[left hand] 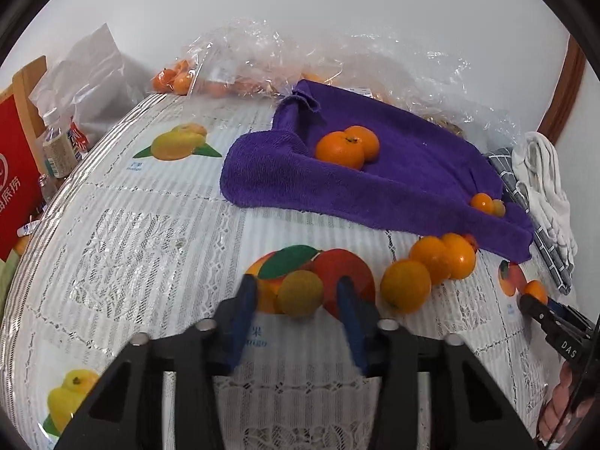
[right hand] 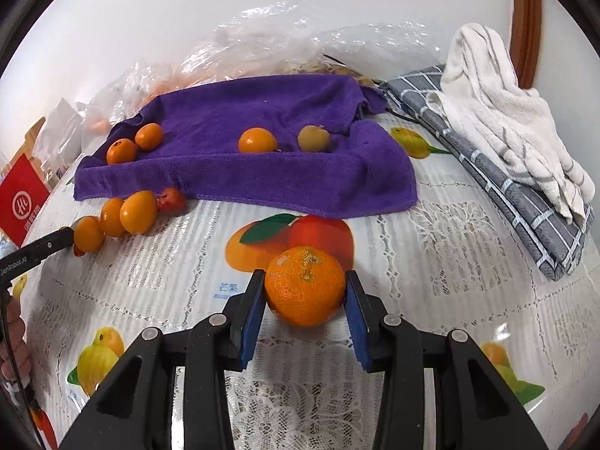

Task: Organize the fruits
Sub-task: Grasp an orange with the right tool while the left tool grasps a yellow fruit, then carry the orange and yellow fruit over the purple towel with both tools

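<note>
1. We see the left tongs (left hand: pixel 300 296) at lower centre of the left wrist view, blue pads apart around a small olive-yellow round fruit (left hand: pixel 300 292) on the lace-covered surface (left hand: pixel 150 232), with gaps on both sides.
2. We see the right tongs (right hand: pixel 304 292) at lower centre of the right wrist view, clamped on a large dimpled orange mandarin (right hand: pixel 304 290).
3. The crumpled purple terry towel (right hand: pixel 262 172), upper centre, carries four more fruits.

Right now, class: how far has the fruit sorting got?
Done: four fruits lie on the purple towel, including two mandarins. In hand: the right gripper grips a mandarin; the left gripper brackets a small yellow-green fruit. Left: the orange fruits beside the towel.
</note>
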Available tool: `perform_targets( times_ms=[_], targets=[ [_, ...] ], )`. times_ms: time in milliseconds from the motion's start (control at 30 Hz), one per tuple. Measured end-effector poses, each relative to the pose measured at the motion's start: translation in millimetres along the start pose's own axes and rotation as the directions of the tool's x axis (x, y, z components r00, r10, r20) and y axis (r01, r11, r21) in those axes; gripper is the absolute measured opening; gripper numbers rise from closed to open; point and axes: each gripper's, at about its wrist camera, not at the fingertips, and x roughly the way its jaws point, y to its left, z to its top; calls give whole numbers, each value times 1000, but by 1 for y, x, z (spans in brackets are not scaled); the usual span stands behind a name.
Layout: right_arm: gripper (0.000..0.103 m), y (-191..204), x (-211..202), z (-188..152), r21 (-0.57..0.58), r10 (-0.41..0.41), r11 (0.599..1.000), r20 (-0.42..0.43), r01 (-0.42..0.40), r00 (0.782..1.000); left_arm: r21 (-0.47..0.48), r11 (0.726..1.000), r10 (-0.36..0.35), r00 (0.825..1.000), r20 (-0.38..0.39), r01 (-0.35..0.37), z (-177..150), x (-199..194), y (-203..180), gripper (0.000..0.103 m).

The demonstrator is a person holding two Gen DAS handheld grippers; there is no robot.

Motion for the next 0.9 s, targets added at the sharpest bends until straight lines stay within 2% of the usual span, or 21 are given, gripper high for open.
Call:
perform_targets(
  times_ms=[33,267,400,567,800,900],
  targets=[
    [40,-2,0,0,9,4,1000,-2,-4,1000,3,1000,-10,1000,0,10,0,0,-1,24],
    [40,-5,0,0,26,16,1000,11,-16,1000,-65,992,-110,994,27,112,-3,-5,11,25],
    [40,-5,-3,-1,18,17,1000,28,-17,999,-55,995,-82,993,91,87,-1,-15,13,25],
    [41,-5,-6,-3,17,46,999,39,-46,998,-65,993,-85,986,144,95,1,-23,20,25],
    [41,-4,-13,-2,20,31,999,83,-32,996,-44,997,-51,984,168,59,-2,-33,22,25],
    [41,-4,-18,-1,31,32,999,78,-34,996,-33,997,-62,983,172,68,-9,-47,28,25]
  ],
)
